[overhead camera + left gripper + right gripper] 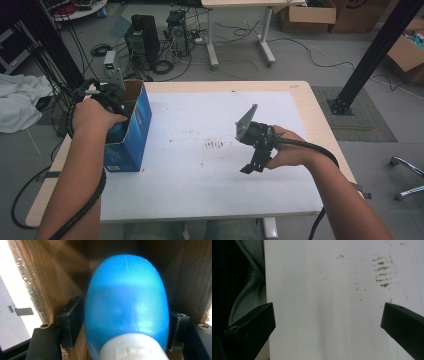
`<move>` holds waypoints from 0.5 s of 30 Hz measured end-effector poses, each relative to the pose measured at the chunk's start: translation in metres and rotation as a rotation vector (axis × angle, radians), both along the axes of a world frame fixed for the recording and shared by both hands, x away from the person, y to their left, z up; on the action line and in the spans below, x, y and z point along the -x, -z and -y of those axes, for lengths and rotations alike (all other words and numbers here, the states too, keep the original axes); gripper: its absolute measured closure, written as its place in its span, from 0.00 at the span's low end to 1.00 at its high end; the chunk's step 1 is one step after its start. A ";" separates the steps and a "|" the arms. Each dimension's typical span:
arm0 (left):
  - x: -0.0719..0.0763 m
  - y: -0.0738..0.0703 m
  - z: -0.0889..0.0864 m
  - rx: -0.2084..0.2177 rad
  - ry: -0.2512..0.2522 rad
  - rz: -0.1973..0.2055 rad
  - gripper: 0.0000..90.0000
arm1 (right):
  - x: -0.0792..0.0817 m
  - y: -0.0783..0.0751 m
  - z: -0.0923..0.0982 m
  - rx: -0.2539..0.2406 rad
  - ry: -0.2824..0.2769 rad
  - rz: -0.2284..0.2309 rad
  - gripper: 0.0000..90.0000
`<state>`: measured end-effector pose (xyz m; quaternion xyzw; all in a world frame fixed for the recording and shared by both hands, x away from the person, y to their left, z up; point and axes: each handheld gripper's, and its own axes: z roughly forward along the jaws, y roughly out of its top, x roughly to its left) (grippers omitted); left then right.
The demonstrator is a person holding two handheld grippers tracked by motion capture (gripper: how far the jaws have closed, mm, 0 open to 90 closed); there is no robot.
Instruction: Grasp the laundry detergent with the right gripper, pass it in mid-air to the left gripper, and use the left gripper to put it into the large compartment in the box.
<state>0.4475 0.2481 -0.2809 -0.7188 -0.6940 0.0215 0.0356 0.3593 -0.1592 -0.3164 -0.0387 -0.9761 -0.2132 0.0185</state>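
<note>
The left gripper (pixel 120 332) is inside the blue cardboard box (pixel 134 131) at the table's left edge, its jaws just beside the blue bottle (pixel 126 305), cap near, while the spread right gripper (pixel 252 167) waits far right.

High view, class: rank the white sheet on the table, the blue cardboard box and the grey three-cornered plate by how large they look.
1. White sheet on the table, by far the largest.
2. Blue cardboard box, open-topped, standing at the sheet's left edge.
3. Grey three-cornered plate on the right tool, the smallest.
</note>
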 end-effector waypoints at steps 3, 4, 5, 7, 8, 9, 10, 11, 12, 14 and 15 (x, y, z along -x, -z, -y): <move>0.001 -0.005 0.000 0.004 0.001 0.005 0.34 | 0.000 0.000 0.000 -0.001 0.000 0.002 0.00; 0.001 -0.007 0.000 0.008 0.004 0.006 0.34 | 0.000 0.000 0.000 -0.002 0.001 0.002 0.00; 0.002 -0.009 0.000 0.013 0.003 0.019 0.34 | 0.000 0.000 0.000 -0.002 0.001 0.002 0.00; 0.003 -0.015 0.000 0.009 0.012 0.022 0.33 | 0.001 -0.001 0.000 -0.001 0.000 0.001 0.00; 0.003 -0.017 0.000 0.012 0.013 0.024 0.32 | 0.001 -0.001 0.000 -0.004 0.000 0.002 0.00; 0.004 -0.019 0.000 0.014 0.012 0.031 0.32 | 0.001 -0.001 0.000 -0.003 0.001 0.003 0.00; 0.004 -0.021 0.001 0.013 0.018 0.031 0.30 | 0.001 -0.001 -0.001 -0.003 0.000 0.003 0.00; 0.005 -0.023 0.002 0.017 0.022 0.029 0.29 | 0.001 -0.001 -0.001 -0.003 0.000 0.004 0.00; 0.005 -0.025 0.002 0.021 0.026 0.029 0.28 | 0.001 -0.002 -0.001 -0.004 0.000 0.004 0.00; 0.006 -0.031 0.003 0.015 0.038 0.038 0.27 | 0.001 -0.002 -0.002 -0.004 -0.002 0.005 0.00; 0.006 -0.033 0.003 0.015 0.034 0.039 0.27 | 0.002 -0.003 -0.002 -0.005 -0.001 0.005 0.00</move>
